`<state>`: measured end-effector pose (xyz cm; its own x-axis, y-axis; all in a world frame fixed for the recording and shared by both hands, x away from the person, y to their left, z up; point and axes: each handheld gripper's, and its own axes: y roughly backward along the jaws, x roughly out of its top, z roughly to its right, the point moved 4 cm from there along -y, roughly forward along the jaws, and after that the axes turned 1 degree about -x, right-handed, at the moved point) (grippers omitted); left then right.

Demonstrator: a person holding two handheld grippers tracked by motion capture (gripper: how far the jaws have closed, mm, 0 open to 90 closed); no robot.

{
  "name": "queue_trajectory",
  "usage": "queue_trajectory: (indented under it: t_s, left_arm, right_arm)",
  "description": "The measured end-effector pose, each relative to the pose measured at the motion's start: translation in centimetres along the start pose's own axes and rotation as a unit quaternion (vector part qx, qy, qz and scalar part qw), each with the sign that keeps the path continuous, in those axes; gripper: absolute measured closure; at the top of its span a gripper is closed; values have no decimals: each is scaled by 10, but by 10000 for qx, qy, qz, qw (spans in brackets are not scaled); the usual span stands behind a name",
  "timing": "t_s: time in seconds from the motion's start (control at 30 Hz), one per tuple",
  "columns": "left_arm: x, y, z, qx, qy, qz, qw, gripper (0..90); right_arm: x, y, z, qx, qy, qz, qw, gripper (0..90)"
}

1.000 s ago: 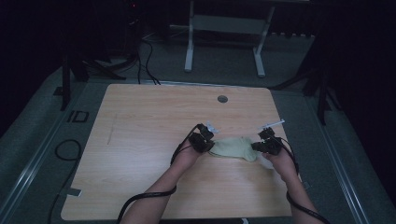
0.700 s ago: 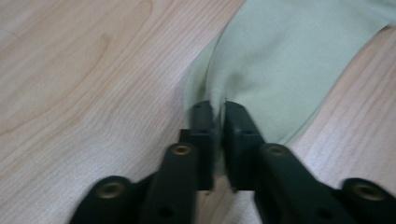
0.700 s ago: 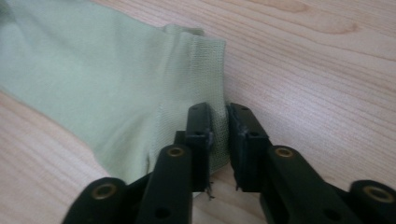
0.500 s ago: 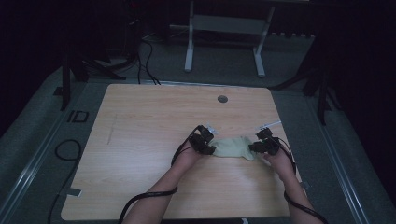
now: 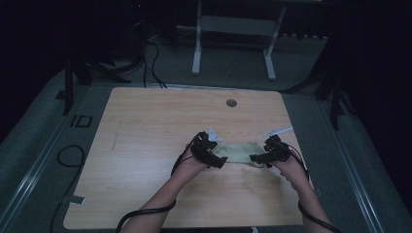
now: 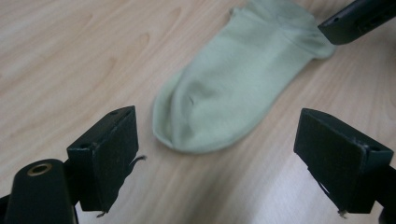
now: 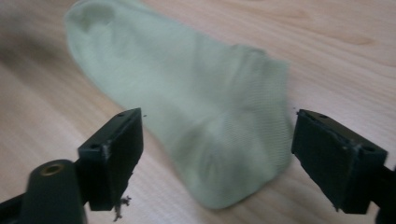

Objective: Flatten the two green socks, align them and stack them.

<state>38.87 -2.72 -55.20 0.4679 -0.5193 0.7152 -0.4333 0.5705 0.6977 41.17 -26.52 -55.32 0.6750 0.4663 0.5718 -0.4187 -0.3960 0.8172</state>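
Sock [image 5: 239, 154] lies flat on the bench [image 5: 145, 126], near the front edge and right of centre, between the two claws. Left claw [image 5: 221, 162] has just been opening and stands wide, jaws off the toe end, nothing between them. Right claw [image 5: 253, 158] has likewise just been opening; its jaws stand wide to either side of the cuff end without pressing it. Judged light, limp and thin, the sock should crumple under any push; a pinch at toe or cuff seems best. A round grommet [image 5: 231, 103] sits well apart; nothing obstructs.
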Motion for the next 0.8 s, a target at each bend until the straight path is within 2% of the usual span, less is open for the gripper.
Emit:
queue_trajectory:
  t_s: [0.03, 0.1, 0.2, 0.33, 0.47, 0.63, 0.8]
  left_arm:
    - [-3, 2, 1, -33, -8, -28, 10000, 135]
    - [-8, 4, 1, 141, -40, -137, 9998, 90]
    - [-15, 7, -1, 125, 89, -143, 9998, 14]
    - [-26, 14, -4, 165, 139, -127, 9997, 13]
    - [-40, 21, -6, 228, 81, -231, 9994, 6]
    - [-58, 32, -11, 289, 262, -211, 9990, 6]
    - [-74, 47, -15, 419, 233, -180, 9987, 6]
  right_arm:
    - [-1, -1, -3, -2, 9, 2, 10000, 156]
    - [-4, -1, -7, 26, 89, 58, 9999, 137]
    - [-7, 0, -11, 82, 152, 120, 9998, 136]
    - [-13, 3, -14, 84, 256, 194, 9994, 136]
    - [-21, 8, -16, 43, 310, 304, 9990, 135]
    - [-35, 13, -18, -22, 324, 460, 9984, 133]
    - [-51, 14, -21, 36, 397, 456, 9982, 130]
